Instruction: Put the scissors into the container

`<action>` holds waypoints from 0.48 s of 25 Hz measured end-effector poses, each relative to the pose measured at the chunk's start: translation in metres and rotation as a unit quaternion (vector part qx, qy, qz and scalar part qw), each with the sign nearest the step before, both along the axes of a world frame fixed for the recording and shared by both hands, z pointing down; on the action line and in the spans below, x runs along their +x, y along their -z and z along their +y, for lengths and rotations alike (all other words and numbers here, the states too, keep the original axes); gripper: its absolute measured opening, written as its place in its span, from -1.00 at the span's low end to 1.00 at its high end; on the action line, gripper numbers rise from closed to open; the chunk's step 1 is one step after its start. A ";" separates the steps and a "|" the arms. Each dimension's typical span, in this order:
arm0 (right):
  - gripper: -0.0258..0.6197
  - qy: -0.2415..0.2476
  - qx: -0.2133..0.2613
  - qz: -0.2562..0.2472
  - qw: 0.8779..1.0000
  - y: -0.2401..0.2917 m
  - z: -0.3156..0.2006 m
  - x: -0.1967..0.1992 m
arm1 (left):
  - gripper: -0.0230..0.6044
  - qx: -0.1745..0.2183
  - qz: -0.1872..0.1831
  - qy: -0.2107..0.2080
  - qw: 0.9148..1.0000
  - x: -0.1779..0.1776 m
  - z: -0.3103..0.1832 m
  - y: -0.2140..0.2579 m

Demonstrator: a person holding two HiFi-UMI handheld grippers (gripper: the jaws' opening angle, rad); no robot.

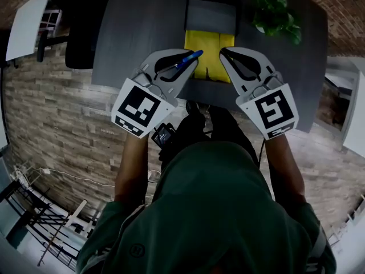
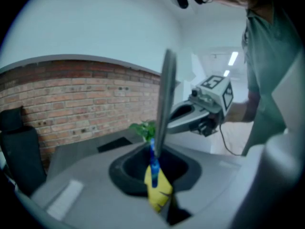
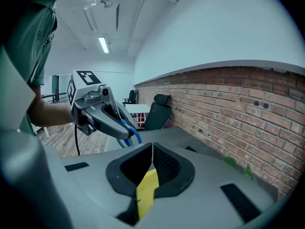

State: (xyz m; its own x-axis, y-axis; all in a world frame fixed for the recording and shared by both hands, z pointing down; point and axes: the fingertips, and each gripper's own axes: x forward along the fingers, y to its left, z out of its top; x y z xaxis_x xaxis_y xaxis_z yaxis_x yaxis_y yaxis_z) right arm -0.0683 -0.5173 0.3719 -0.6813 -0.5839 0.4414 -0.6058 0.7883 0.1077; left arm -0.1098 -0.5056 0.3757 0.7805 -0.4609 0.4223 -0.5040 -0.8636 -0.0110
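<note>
Gripping scissors (image 1: pixel 191 57) in left gripper (image 1: pixel 185 66), blade upright, blue handles down, just left of yellow container (image 1: pixel 210 49) lying ahead between both tools; right gripper (image 1: pixel 227 63) closed, empty, equally near.

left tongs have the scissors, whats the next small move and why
Probably ease the left tongs forward and down until the scissors hang squarely over the yellow container, and only then open. The tongs are shut on the scissors, and in the head view the blue end only reaches the container's left edge, so releasing now might miss.
</note>
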 end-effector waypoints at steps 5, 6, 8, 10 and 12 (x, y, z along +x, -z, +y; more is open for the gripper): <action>-0.90 0.002 -0.019 0.001 1.000 -0.018 -0.014 0.005 | -0.81 -0.022 -0.001 0.004 1.000 0.007 -0.013 -0.021; -0.90 0.003 -0.023 0.001 1.000 -0.023 -0.016 0.006 | -0.81 -0.026 -0.002 0.005 1.000 0.008 -0.015 -0.025; -0.90 0.005 -0.030 0.001 1.000 -0.032 -0.020 0.004 | -0.81 -0.036 -0.005 0.007 0.999 0.008 -0.018 -0.034; -0.90 0.008 -0.040 0.000 0.999 -0.042 -0.022 -0.001 | -0.81 -0.046 -0.009 0.008 0.999 0.005 -0.021 -0.045; -0.90 0.010 -0.047 -0.001 0.999 -0.051 -0.027 -0.003 | -0.81 -0.056 -0.012 0.011 0.998 0.004 -0.026 -0.056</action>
State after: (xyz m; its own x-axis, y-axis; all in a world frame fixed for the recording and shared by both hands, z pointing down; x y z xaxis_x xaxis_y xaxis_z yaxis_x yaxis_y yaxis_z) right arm -0.0716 -0.5445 0.4232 -0.6937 -0.5257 0.4924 -0.5893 0.8073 0.0318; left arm -0.1059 -0.5320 0.4319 0.7597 -0.4264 0.4910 -0.5237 -0.8488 0.0730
